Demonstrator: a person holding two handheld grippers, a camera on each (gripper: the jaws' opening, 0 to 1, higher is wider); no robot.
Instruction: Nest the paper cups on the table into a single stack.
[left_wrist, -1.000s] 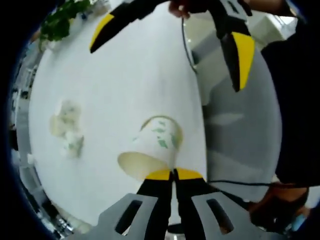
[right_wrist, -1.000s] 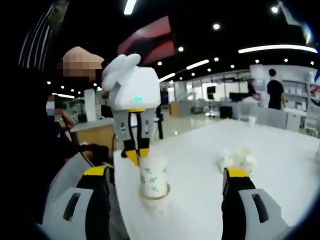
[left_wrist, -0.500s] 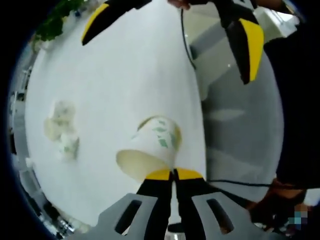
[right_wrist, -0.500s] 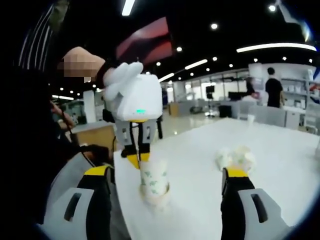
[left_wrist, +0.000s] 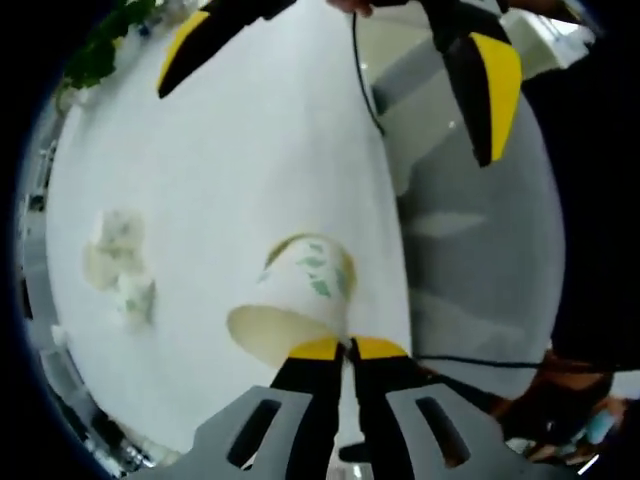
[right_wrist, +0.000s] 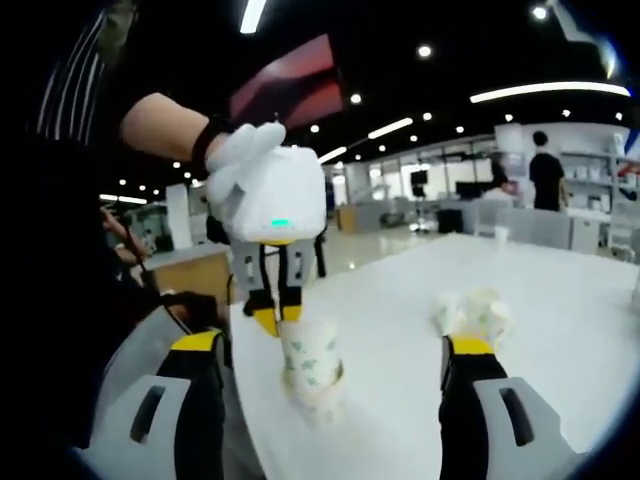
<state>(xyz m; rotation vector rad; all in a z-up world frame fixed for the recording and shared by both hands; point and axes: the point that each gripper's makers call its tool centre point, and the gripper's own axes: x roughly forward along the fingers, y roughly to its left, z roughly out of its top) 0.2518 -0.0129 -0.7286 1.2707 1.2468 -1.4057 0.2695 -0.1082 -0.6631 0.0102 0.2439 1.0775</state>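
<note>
Cup (right_wrist: 311, 362) lifted, seemingly upright in left tongs (right_wrist: 268, 318).

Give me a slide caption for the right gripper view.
Left hand-held gripper pinches a paper cup's rim above the white table, framed by the open right hand-held gripper.

I see a white paper cup (right_wrist: 311, 357) with green leaf print, white table (left_wrist: 250, 150), yellow-tipped gripper fingers (left_wrist: 322, 349), far cups (right_wrist: 470, 312) perhaps the same print
</note>
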